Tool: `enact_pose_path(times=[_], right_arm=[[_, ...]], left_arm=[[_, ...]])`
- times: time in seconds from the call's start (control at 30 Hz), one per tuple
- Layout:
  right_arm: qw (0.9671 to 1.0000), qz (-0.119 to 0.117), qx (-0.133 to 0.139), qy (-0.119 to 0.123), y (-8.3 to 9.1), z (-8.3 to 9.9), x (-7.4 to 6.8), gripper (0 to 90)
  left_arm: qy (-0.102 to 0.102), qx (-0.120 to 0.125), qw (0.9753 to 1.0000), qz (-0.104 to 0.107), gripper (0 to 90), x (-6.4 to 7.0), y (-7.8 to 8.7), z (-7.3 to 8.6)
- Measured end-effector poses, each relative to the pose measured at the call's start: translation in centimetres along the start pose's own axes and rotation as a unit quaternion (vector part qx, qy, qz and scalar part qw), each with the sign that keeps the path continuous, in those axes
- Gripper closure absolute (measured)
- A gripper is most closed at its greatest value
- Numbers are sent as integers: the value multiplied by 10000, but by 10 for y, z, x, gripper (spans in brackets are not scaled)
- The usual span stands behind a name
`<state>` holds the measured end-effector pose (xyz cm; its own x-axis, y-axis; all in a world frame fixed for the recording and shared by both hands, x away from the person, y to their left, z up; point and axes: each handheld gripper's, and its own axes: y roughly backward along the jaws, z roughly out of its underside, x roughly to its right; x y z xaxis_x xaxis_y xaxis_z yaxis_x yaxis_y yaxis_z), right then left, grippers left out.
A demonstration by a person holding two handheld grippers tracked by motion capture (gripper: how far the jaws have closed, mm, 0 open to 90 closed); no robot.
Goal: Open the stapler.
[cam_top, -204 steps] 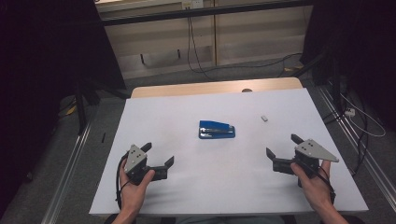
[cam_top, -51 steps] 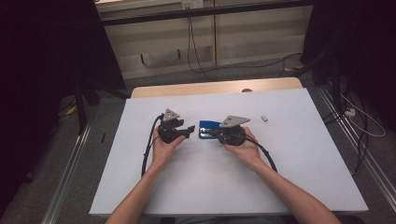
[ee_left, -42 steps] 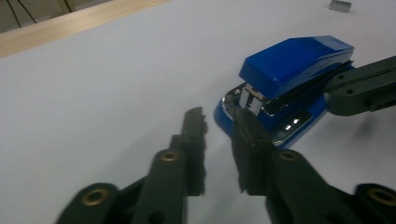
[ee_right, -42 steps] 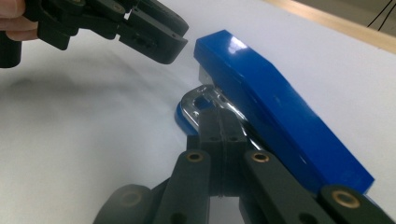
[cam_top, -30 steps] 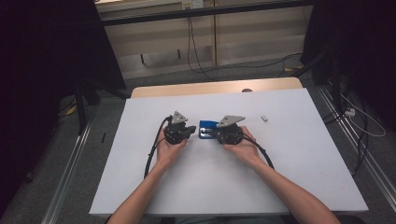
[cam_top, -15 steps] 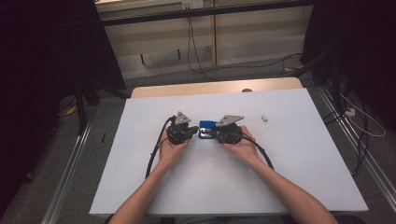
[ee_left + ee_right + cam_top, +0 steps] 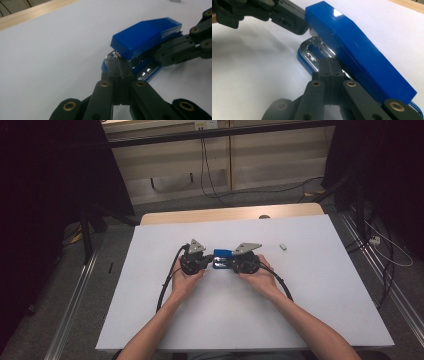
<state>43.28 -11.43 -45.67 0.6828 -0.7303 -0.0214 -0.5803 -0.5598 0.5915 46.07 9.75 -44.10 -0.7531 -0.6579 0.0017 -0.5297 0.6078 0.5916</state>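
A blue stapler (image 7: 223, 254) lies in the middle of the white table (image 7: 310, 295). My left gripper (image 7: 211, 260) is at its left end and my right gripper (image 7: 231, 263) at its right side. In the left gripper view, the left gripper (image 7: 117, 66) is shut, its tips wedged into the mouth of the stapler (image 7: 147, 32), between the blue top and the metal base. The right gripper (image 7: 162, 53) pokes into the side gap. In the right gripper view, the right gripper (image 7: 329, 62) is shut, tips under the blue top of the stapler (image 7: 357, 50). The left gripper (image 7: 299, 27) touches the front end.
A small pale object (image 7: 283, 246) lies to the right of the stapler. A wooden strip (image 7: 230, 213) runs along the table's far edge. Black cables (image 7: 167, 285) trail from both grippers toward the person. Dark floor and metal rails (image 7: 75, 295) flank the table.
Both grippers came in from the table's front corners to the stapler. Over the last second they drew closer together at its two ends.
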Motion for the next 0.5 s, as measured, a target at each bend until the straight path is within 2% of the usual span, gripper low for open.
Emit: enact_pose_path(times=[0.23,0.5], right_arm=[[10000,25,0,26,0,0,-1,900],[10000,29,1,27,0,0,-1,900]], left_arm=[[-66,-4,10000,-58,900,0,-1,-1],[-6,42,10000,-42,900,0,-2,-1]])
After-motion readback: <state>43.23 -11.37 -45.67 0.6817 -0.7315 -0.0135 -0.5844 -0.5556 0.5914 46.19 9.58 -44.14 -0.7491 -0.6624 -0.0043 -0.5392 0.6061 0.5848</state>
